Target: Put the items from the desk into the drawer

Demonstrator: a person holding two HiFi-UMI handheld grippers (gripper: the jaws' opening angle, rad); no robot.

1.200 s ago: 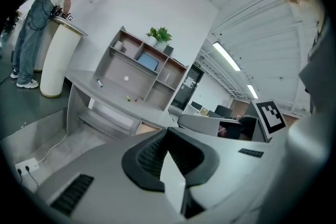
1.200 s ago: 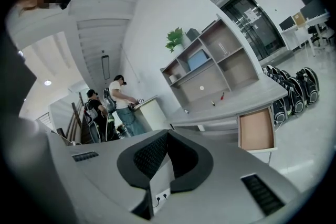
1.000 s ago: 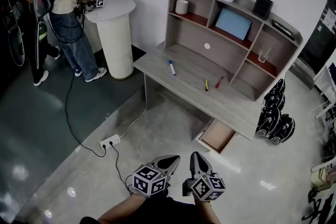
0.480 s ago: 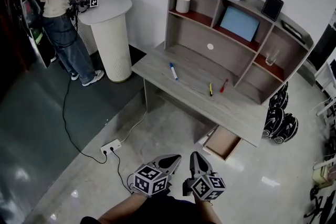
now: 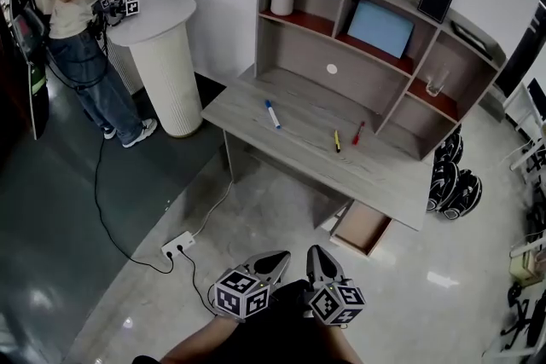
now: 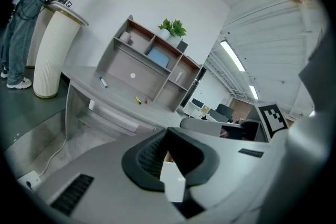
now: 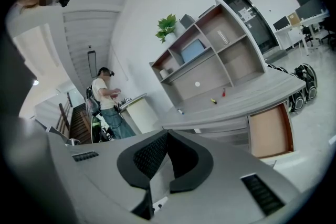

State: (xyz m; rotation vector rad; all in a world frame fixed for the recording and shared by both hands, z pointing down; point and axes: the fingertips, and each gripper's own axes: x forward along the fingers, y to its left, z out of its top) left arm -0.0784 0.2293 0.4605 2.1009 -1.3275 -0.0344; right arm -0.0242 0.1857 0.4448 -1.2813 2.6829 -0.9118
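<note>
On the grey desk (image 5: 299, 132) lie a blue marker (image 5: 271, 112), a yellow marker (image 5: 336, 140) and a red marker (image 5: 357, 132). Under the desk's right end a drawer (image 5: 363, 228) stands pulled out and looks empty. My left gripper (image 5: 277, 260) and right gripper (image 5: 317, 256) hang side by side over the floor, well short of the desk, both shut and holding nothing. The left gripper view shows the left gripper (image 6: 168, 131) with its jaws together and the markers far off. In the right gripper view the right gripper (image 7: 168, 134) points toward the open drawer (image 7: 269, 131).
A hutch (image 5: 375, 38) on the desk holds a cup, a tablet, a glass and a plant. A power strip (image 5: 177, 247) with its cable lies on the floor to the left. A person stands at a white round pedestal (image 5: 162, 64). Black bags (image 5: 452, 179) sit right of the desk.
In the head view the desk has shifted left and drawn slightly nearer. Both grippers stay shut, side by side. The person at the pedestal has moved a little.
</note>
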